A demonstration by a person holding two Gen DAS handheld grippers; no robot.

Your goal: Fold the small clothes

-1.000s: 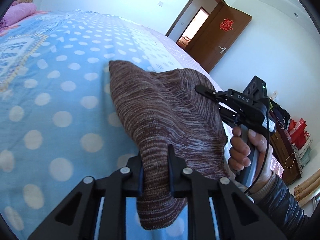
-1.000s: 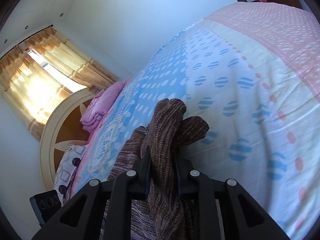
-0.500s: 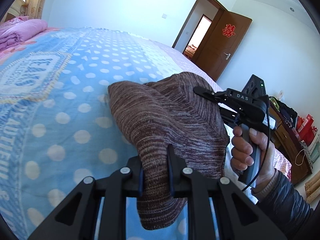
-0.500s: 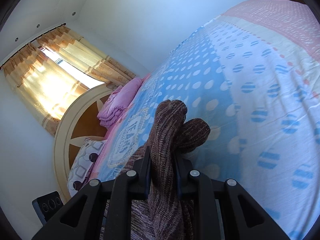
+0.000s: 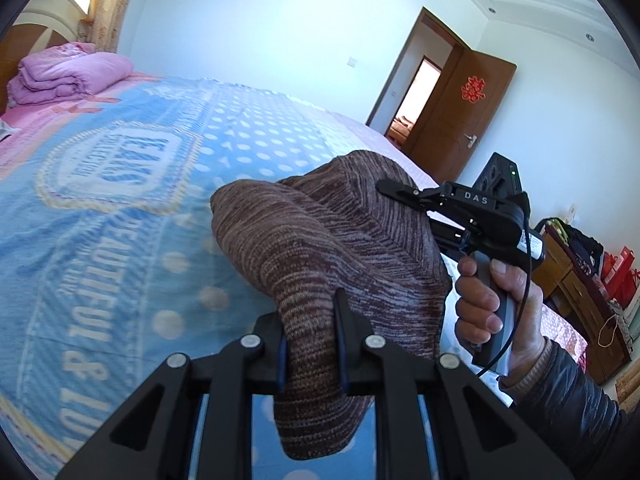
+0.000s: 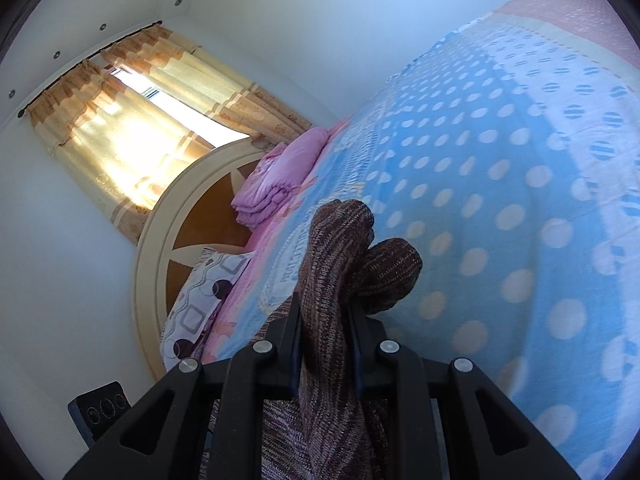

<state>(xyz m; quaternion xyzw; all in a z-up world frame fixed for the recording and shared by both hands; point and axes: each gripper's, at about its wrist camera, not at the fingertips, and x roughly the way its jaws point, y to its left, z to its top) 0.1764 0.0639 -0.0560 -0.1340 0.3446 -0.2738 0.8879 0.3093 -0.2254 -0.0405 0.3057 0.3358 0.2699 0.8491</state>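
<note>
Above the polka-dot bed (image 5: 132,240), left tongs (image 5: 310,344) and right tongs (image 6: 326,340) each pinch the brown knit garment (image 5: 320,240), mid-fold; next, lay it flat.

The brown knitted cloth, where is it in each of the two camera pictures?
Left wrist view: the brown knitted cloth fills the middle, pinched low down by the left gripper.
Right wrist view: it rises at bottom centre, pinched by the right gripper.
Shared landmark: the folded pink quilt, top left there, left of centre here.
</note>
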